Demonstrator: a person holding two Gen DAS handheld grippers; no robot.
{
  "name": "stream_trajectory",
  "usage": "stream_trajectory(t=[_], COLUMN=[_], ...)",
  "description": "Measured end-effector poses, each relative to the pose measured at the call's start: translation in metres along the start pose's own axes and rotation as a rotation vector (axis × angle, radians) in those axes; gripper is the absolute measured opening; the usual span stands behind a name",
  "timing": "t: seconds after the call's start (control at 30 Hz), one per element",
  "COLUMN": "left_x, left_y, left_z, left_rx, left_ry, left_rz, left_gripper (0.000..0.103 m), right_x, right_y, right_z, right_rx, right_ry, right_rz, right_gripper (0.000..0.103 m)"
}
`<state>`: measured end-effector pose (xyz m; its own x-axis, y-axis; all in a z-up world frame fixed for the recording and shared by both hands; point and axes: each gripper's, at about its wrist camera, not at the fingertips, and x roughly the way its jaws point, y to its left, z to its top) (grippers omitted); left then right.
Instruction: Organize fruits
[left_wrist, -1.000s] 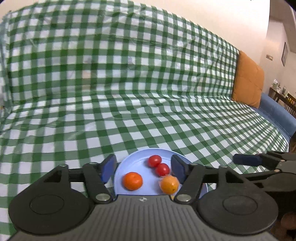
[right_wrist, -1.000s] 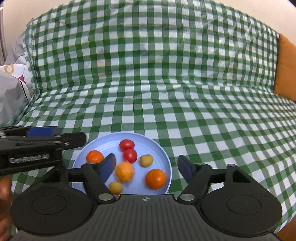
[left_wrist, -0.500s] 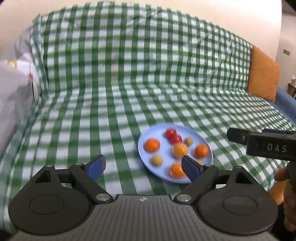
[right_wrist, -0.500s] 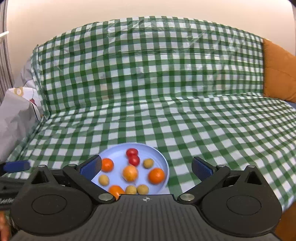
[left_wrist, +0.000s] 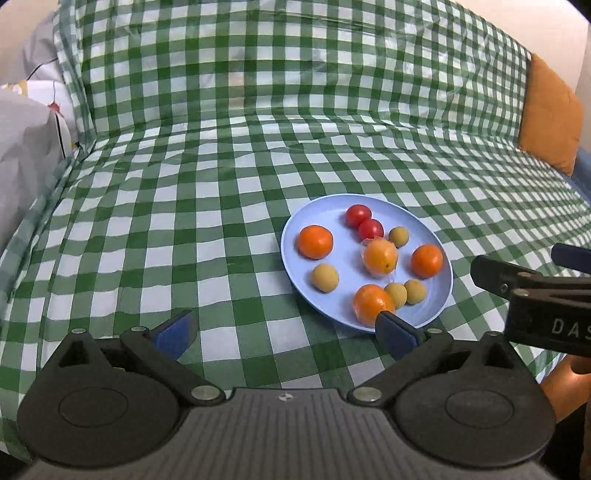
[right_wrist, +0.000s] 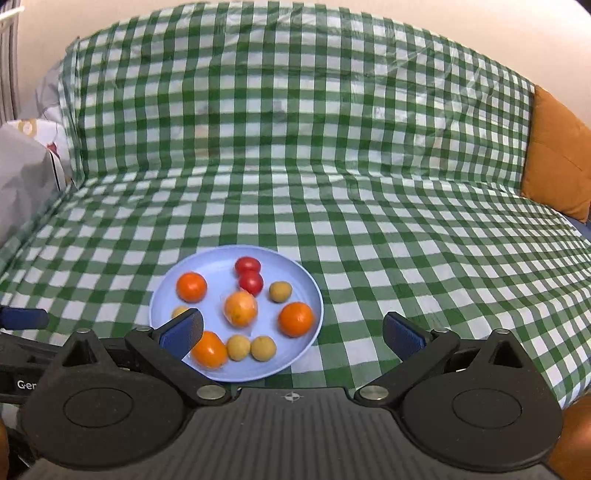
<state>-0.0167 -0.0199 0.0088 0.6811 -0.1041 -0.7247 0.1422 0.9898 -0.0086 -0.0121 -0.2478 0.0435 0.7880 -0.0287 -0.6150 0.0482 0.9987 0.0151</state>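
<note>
A blue plate (left_wrist: 291, 254) of fruit sits on the checked cloth (left_wrist: 184, 206) beyond the left gripper's (left_wrist: 284, 328) parted jaws.

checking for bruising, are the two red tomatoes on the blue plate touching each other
Touching. In the left wrist view the two red tomatoes sit pressed side by side with no gap at the far side of the blue plate; the right wrist view agrees.

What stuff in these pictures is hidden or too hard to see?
- Right wrist view: one small yellow fruit is half hidden behind the right tongs, whose left finger covers it.
- Left wrist view: the front orange on the blue plate is partly covered by a finger of the left tongs.
- Left wrist view: the picture edge cuts off the lettering after "DAS".
- Both views: the orange cushion is cut off by the edge.
</note>
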Motion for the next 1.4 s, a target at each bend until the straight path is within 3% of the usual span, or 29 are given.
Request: stream_trajectory(t=[1.4], left_x=[0.0064], left_y=[-0.0081], left_z=[-0.0012], left_rx=[0.032], left_ry=[0.017], left_rz=[-0.01], left_gripper=[0.102], right_x=[0.0053], right_y=[0.0019], right_z=[-0.0005], right_rx=[-0.016], right_ry=[0.017], right_rz=[-0.003], right_gripper=[0.102])
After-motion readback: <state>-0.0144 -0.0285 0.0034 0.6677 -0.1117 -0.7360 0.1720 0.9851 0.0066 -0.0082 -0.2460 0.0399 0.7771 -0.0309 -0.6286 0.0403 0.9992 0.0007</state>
